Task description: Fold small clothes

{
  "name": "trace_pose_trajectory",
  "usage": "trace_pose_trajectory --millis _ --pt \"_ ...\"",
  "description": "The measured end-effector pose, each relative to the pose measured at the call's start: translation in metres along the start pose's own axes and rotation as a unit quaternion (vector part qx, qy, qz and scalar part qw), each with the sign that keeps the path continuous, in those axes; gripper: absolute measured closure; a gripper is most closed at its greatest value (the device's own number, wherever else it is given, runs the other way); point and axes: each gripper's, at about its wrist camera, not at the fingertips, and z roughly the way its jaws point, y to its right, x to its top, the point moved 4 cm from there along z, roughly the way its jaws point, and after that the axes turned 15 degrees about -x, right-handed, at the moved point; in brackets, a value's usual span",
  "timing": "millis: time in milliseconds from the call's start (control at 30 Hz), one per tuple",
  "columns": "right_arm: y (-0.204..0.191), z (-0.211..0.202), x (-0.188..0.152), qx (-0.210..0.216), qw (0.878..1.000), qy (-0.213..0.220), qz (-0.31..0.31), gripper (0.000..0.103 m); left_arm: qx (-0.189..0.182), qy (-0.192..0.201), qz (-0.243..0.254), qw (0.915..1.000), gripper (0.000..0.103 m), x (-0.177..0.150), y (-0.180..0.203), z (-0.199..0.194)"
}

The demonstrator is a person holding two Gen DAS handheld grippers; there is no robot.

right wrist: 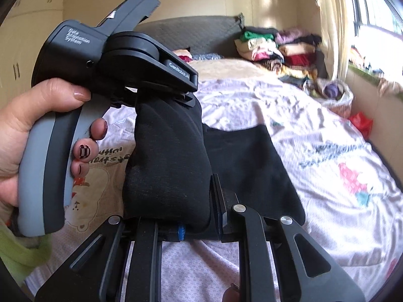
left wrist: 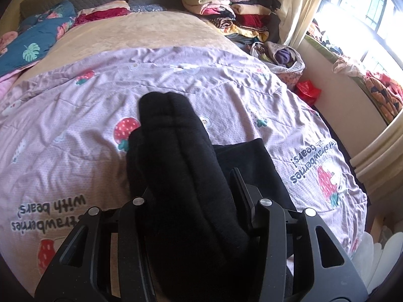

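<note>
Only the right wrist view shows the person's left hand wrapped round the grey handle of the left claw, whose tip points down and pinches the top of a rolled part of the black garment — clenched on it. The left wrist view shows what that view lacks: the same black garment running as a thick folded ridge away from the lens, between the fingers of the left claw, its far end rounded over the lilac strawberry quilt on the bed. In the right wrist view the bundle fills the gap of the right claw; the right finger lies against the cloth, but I cannot tell whether it grips. A flat part of the garment spreads to the right on the quilt. Far right, a stack of folded clothes sits near the curtain.
</note>
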Motion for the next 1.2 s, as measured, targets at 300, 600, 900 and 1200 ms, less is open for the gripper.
trace_pose_trajectory --millis 300,600,900,1200 --pt "0.037 0.043 -0.019 0.084 0.981 -0.111 0.135 0.087 0.002 -0.041 -0.003 0.9992 0.066 -0.003 0.013 0.045" --pt "0.058 0.051 -0.032 0.101 0.967 -0.143 0.185 0.073 -0.037 -0.061 -0.031 0.997 0.04 -0.002 0.023 0.075" --pt "0.093 0.034 -0.038 0.117 0.959 -0.156 0.206 0.042 -0.049 0.01 -0.048 0.9976 0.023 0.003 -0.004 0.027" --pt "0.118 0.036 0.027 0.063 0.972 -0.123 0.192 0.034 0.016 -0.006 -0.006 0.9998 0.023 -0.054 -0.037 0.008"
